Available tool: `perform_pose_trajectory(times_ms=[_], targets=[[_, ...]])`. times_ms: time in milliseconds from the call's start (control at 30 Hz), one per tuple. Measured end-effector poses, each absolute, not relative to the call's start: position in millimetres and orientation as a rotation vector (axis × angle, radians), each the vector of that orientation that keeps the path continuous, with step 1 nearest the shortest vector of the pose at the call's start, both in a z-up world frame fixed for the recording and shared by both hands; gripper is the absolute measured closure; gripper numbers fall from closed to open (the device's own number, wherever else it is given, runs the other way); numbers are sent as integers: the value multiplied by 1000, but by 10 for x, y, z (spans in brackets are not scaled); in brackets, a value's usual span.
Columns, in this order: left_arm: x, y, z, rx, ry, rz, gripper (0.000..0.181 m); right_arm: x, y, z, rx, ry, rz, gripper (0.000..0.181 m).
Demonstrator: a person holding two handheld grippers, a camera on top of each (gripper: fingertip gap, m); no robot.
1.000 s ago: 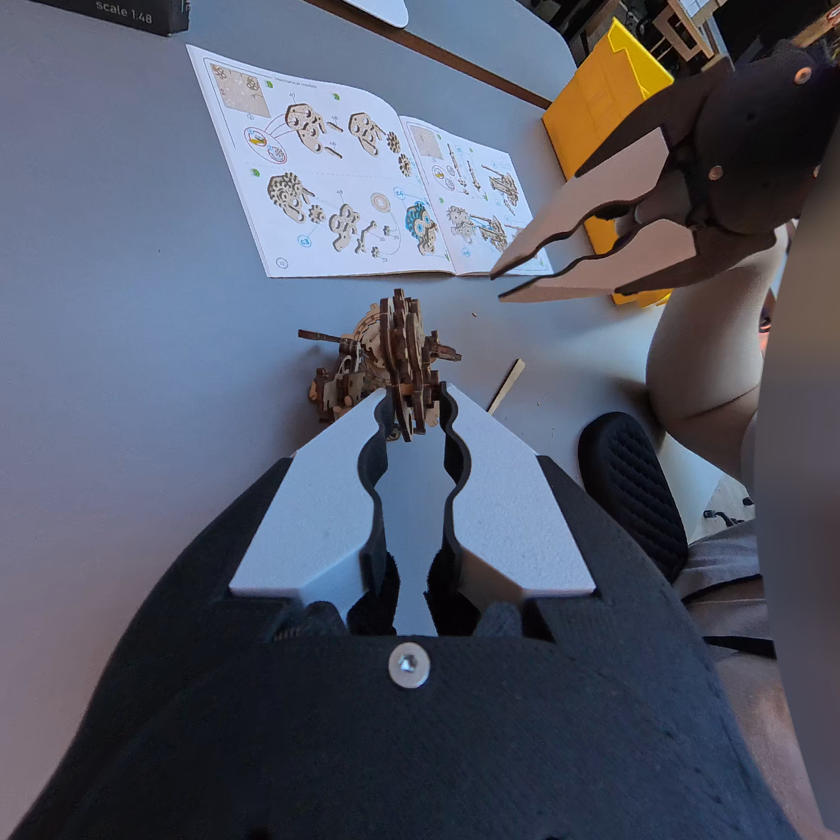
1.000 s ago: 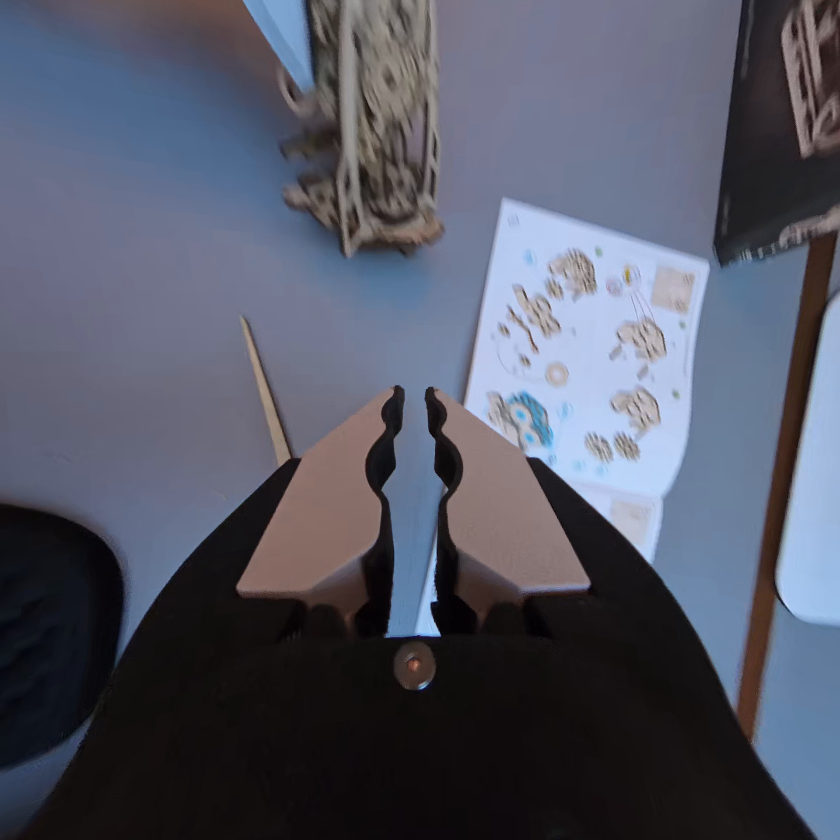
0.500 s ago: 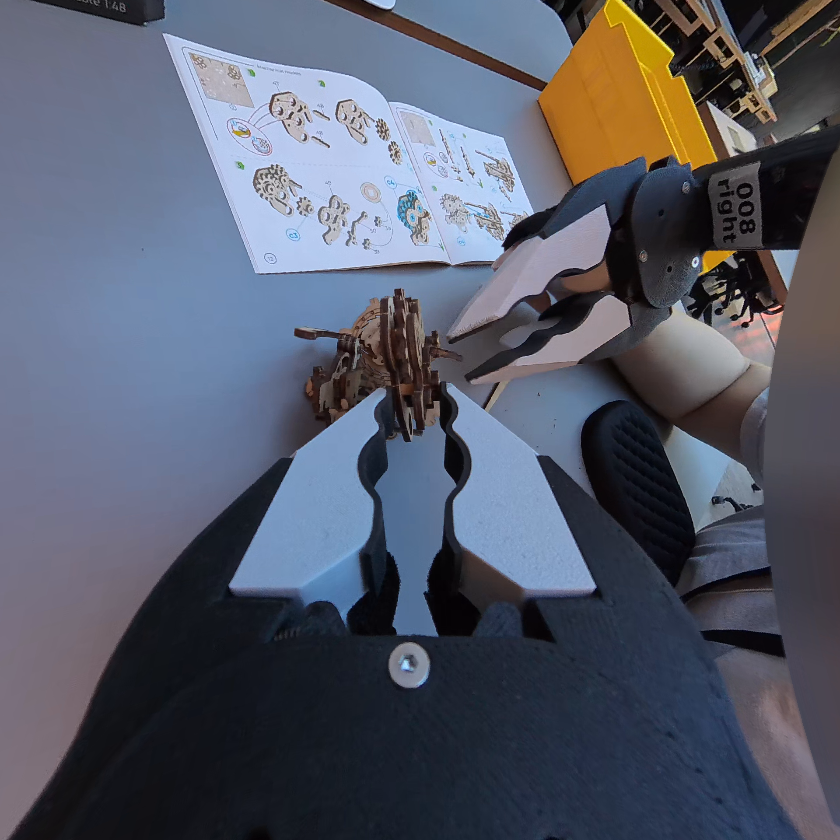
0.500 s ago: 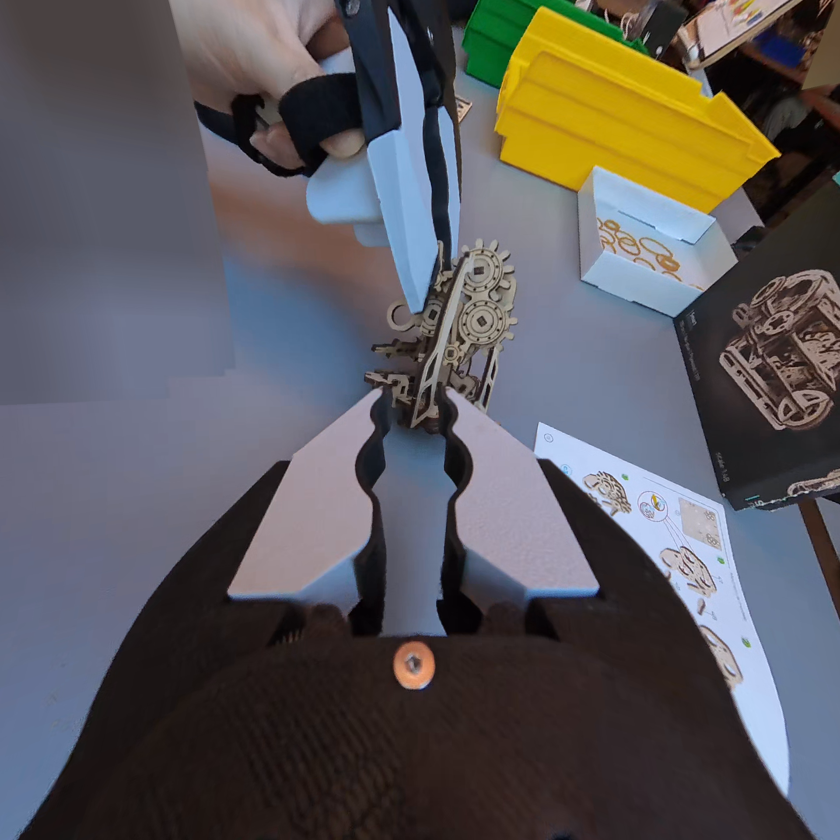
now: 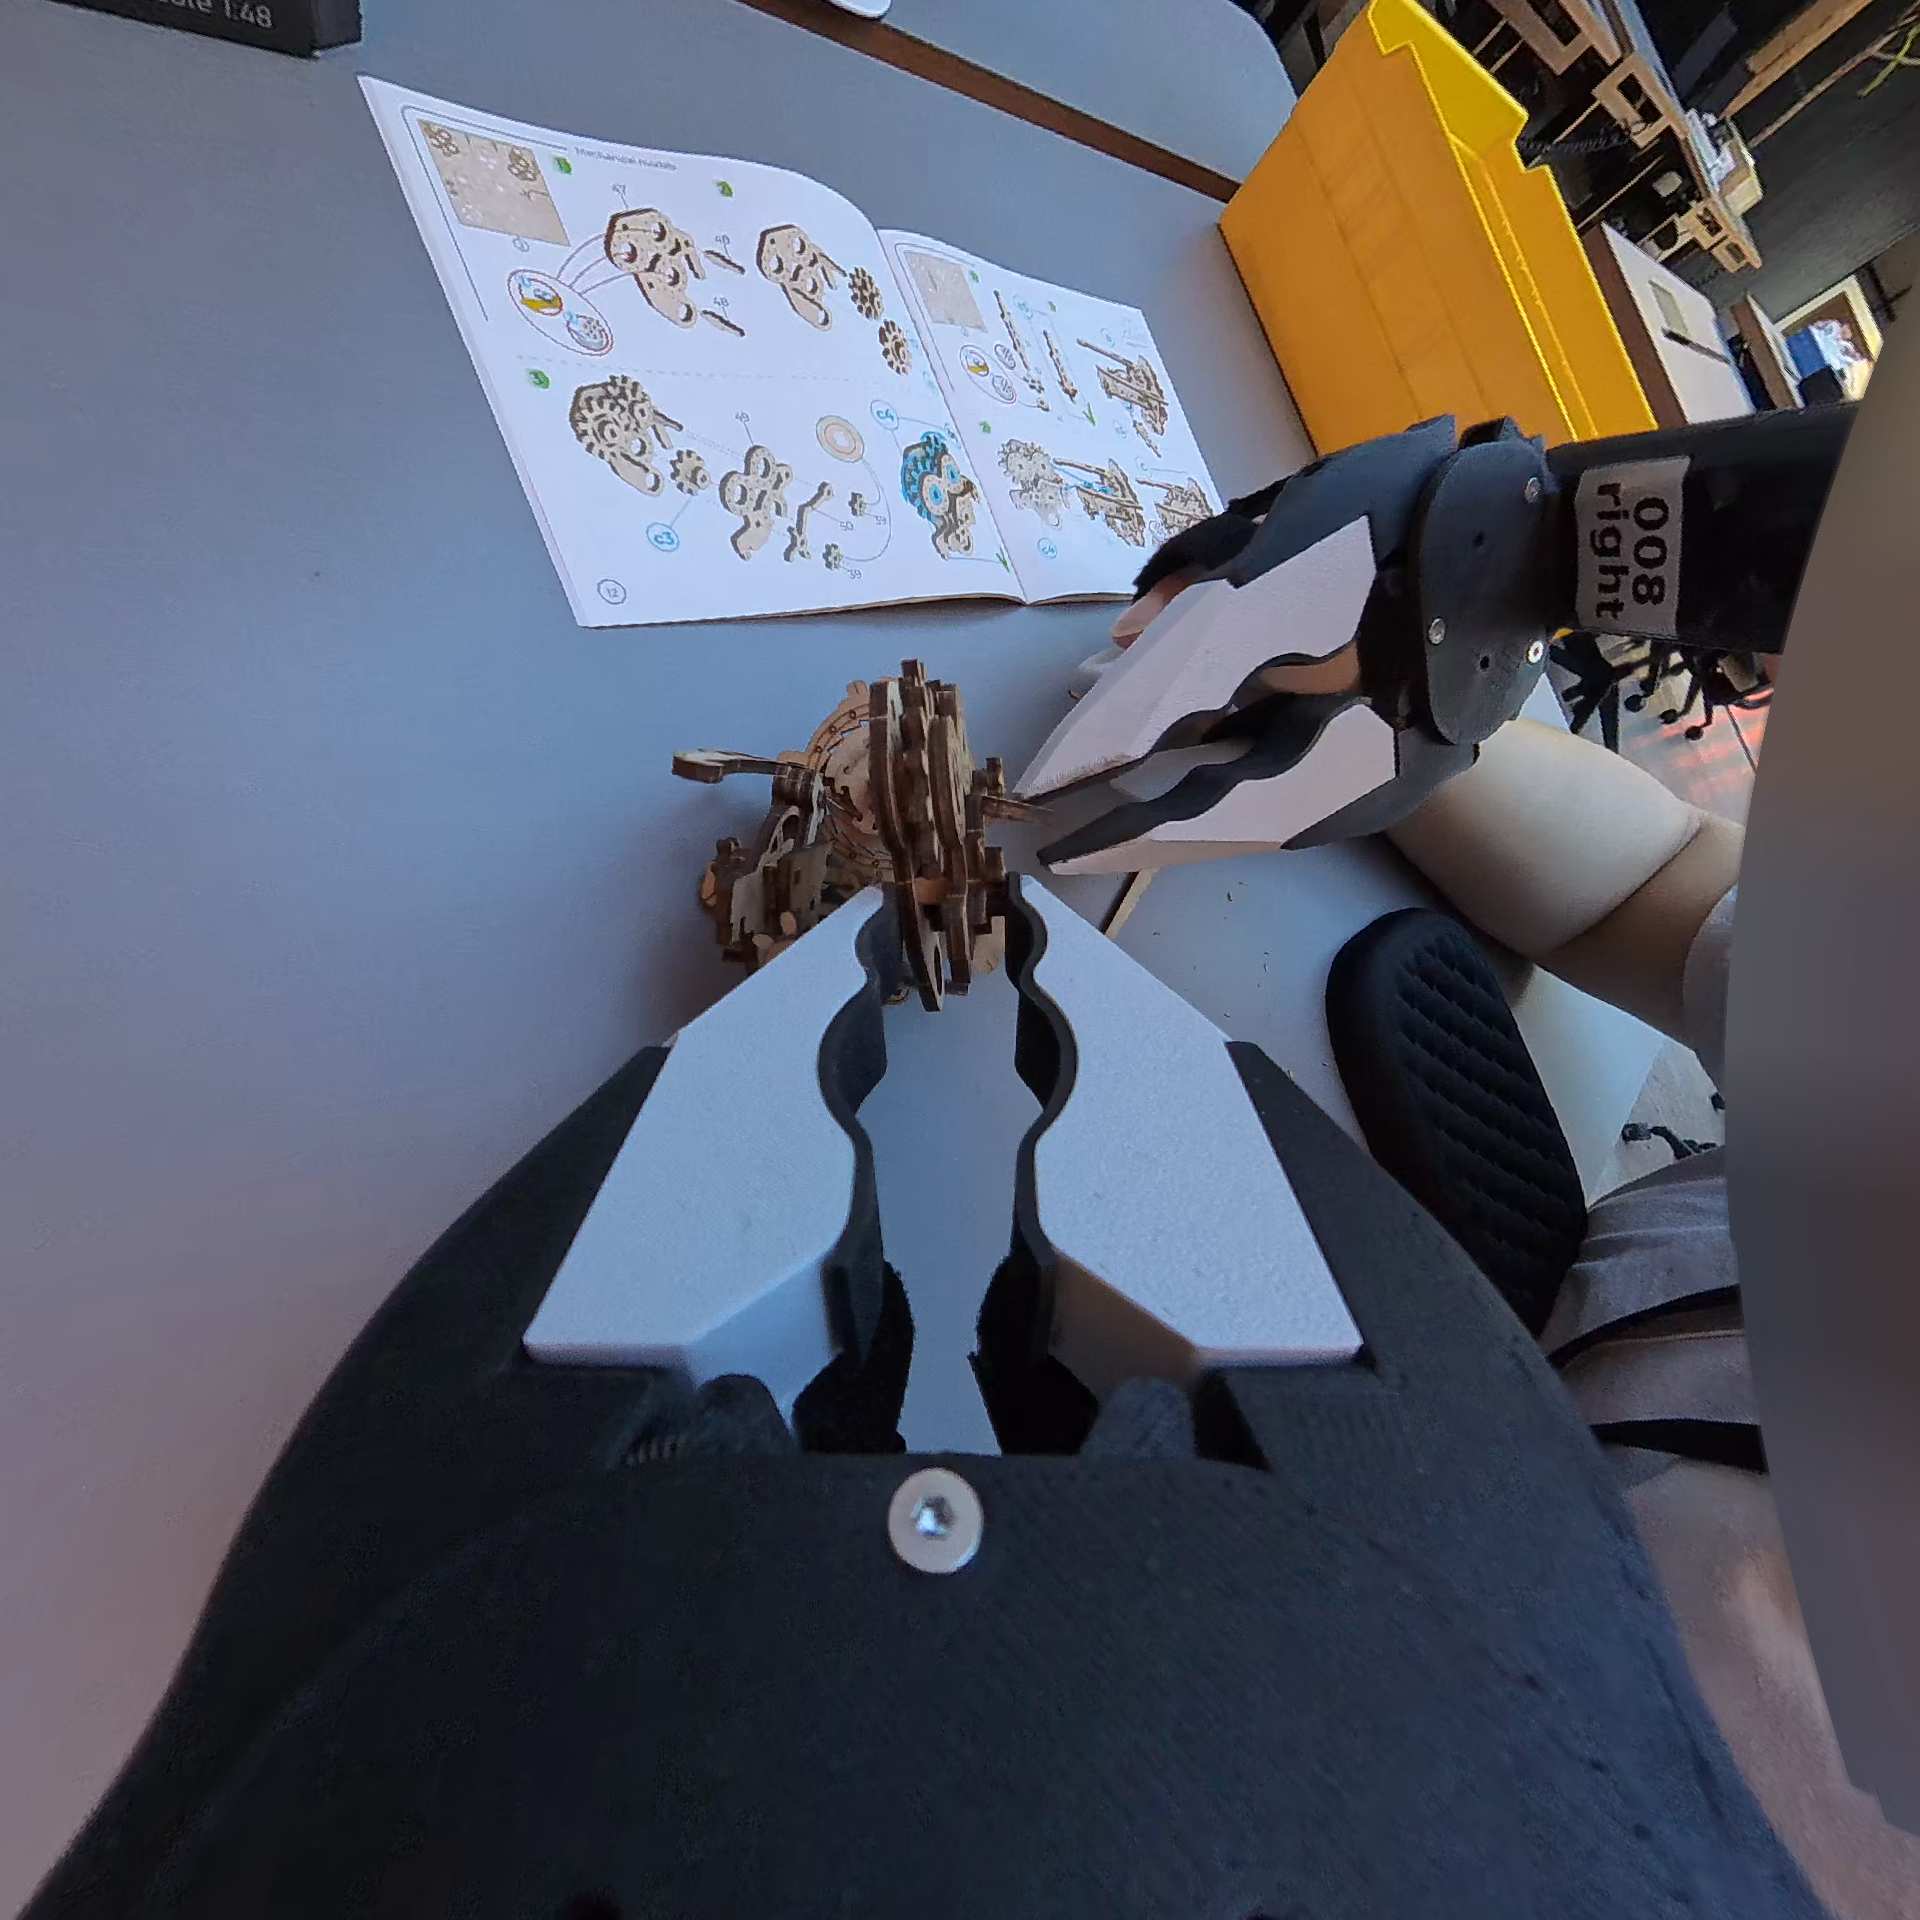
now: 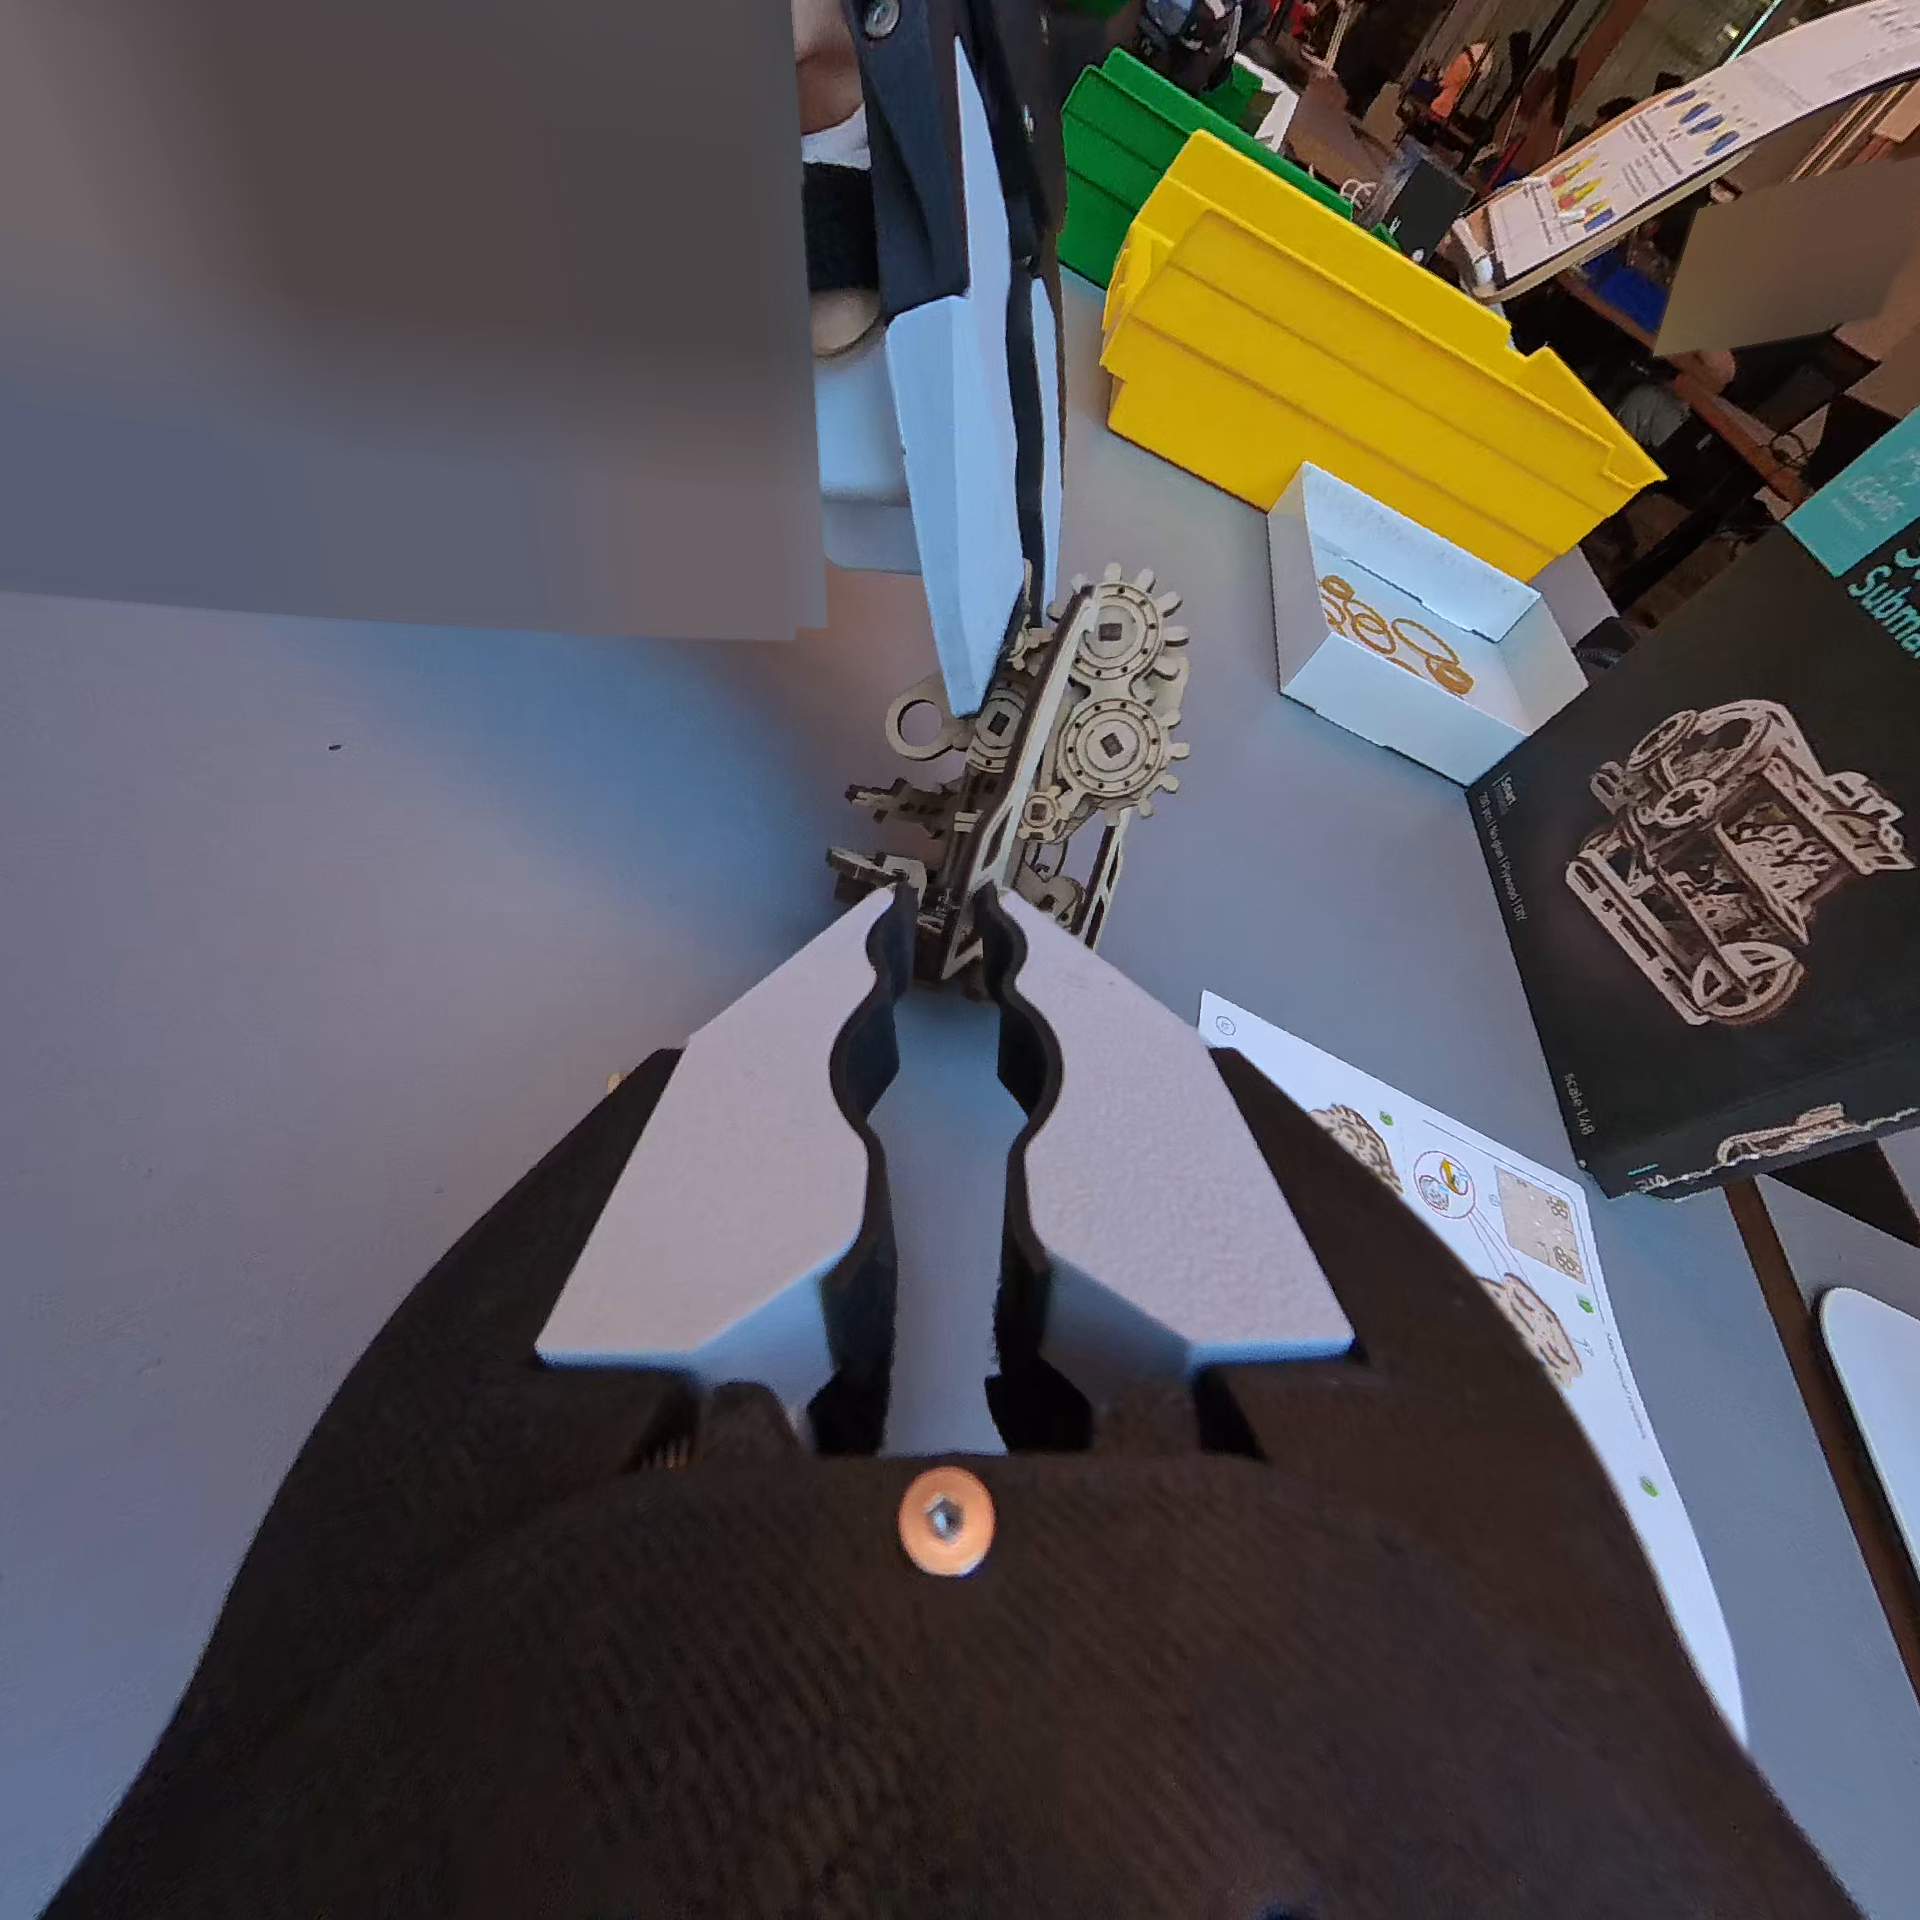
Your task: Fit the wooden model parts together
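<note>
The wooden model, a small brown assembly of gears and plates, is on the grey table. My left gripper is shut on its near gear stack. My right gripper comes in from the right, its tips closed around a peg end on the model's right side. In the right wrist view my right gripper pinches the near edge plate of the model. The left gripper holds the model from above there. A thin wooden stick lies on the table under the right gripper.
An open instruction booklet lies beyond the model. Yellow bins and a green bin stand at the far side. A white box with rubber rings and a black kit box are at right. A black armrest sits off the table edge. Both grippers' tips are close together, under 4 cm apart. Both grippers' tips are roughly 25 cm from the black armrest.
My right gripper swung down from above the booklet to the model and narrowed its jaws onto it. My left gripper kept its hold on the model without moving.
</note>
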State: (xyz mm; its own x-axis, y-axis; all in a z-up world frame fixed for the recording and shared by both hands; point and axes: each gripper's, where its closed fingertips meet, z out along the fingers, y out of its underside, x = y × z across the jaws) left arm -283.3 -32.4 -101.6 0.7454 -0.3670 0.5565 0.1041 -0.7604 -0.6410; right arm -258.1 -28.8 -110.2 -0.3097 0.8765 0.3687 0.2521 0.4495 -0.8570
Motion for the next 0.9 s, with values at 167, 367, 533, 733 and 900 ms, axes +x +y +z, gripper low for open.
perform_pose_trajectory(times_ms=[167, 367, 533, 733, 900], targets=[[-2828, -318, -1015, -2262, 186, -928, 163, -2587, -305, -1120, -923, -1807, 825, 170], [-2825, -304, -1016, -2256, 188, -925, 164, -2593, -278, -1120, -922, -1792, 797, 176], [-2821, -307, -1012, -2253, 175, -939, 164, -2591, -277, -1110, -919, -1785, 796, 177], [-2755, -324, -1012, -2248, 174, -983, 163, -2595, -276, -1107, -925, -1778, 798, 178], [-2737, -322, -1017, -2248, 165, -985, 163, -2598, -278, -1102, -932, -1774, 806, 178]])
